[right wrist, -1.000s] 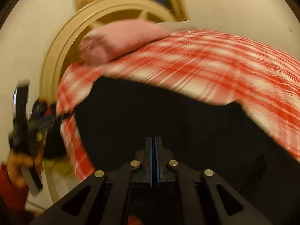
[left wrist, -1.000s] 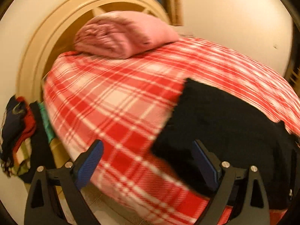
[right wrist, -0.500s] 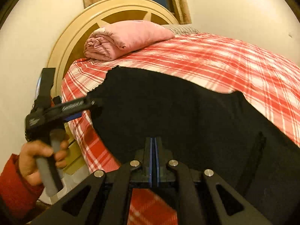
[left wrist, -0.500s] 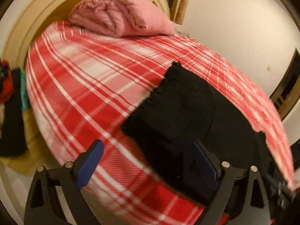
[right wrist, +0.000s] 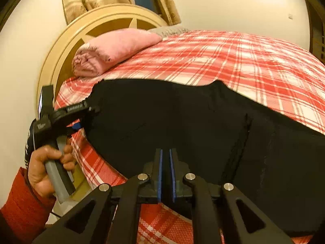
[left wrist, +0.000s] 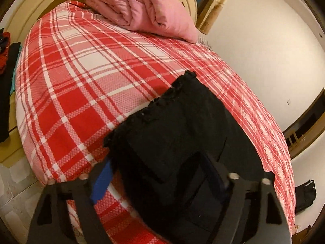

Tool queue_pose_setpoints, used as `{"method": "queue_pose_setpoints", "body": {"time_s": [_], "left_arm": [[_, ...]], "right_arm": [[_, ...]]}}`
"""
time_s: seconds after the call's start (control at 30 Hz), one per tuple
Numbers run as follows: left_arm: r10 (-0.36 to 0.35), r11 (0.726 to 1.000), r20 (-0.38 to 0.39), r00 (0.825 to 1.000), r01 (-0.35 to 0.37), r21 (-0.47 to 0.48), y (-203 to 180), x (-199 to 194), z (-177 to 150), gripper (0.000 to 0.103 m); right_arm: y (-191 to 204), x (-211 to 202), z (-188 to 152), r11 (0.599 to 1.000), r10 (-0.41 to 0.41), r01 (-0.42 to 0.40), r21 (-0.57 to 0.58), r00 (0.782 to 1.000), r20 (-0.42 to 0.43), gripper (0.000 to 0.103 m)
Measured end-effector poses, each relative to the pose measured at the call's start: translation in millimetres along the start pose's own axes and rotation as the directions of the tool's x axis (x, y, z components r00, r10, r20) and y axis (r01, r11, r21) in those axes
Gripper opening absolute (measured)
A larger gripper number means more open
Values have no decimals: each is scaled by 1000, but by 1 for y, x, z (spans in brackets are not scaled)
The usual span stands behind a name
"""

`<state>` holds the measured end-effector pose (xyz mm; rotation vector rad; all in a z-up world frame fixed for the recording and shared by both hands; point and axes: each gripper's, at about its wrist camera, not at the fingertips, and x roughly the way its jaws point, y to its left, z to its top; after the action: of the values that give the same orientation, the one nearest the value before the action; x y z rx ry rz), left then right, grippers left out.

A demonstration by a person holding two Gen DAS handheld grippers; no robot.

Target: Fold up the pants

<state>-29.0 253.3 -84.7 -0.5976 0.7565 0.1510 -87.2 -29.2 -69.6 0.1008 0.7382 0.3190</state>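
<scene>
Across the plaid bedspread near its foot edge lie the black pants. Left gripper straddles their frilly hem corner, fingers spread; right gripper nearly closed on the near edge (a slim gap shows). Clamp both before lifting evenly.

Matt black cloth pants, woven checked bedspread, soft pink quilt

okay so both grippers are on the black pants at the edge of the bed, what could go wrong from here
1. The left gripper is open around a bunched corner of the black pants; closing may catch only some layers.
2. The right gripper pinches cloth near the edge of the plaid bedspread; a pull might drag the pants off.
</scene>
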Motion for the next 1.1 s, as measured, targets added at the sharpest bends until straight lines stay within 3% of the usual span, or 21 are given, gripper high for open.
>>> {"method": "queue_pose_setpoints", "body": {"time_s": [0.03,0.1,0.37,0.63,0.83,0.97,1.1], "left_arm": [[-5,1000,1,1000,5,0,1,-1,-1,57],[-51,999,-2,999,51,-15,4,-2,-1,43],[-62,998,2,998,62,21,-3,0,-1,34],[-92,993,39,995,89,74,-18,-21,5,32],[-144,981,71,987,133,140,-45,-40,10,31],[-202,959,81,976,180,221,-74,-52,10,31],[-272,910,90,958,226,347,-114,-69,0,30]], "right_arm": [[-1,-3,1,1000,-11,11,2,1000,14,7],[-5,-8,3,1000,-24,24,16,999,39,7],[-36,-19,4,987,-75,64,149,995,66,7],[-60,-39,4,968,-140,112,225,983,116,7],[-99,-59,-2,928,-232,180,327,964,128,8],[-130,-76,-11,880,-300,226,417,946,120,8],[-162,-97,-22,826,-362,261,499,925,116,8]]}}
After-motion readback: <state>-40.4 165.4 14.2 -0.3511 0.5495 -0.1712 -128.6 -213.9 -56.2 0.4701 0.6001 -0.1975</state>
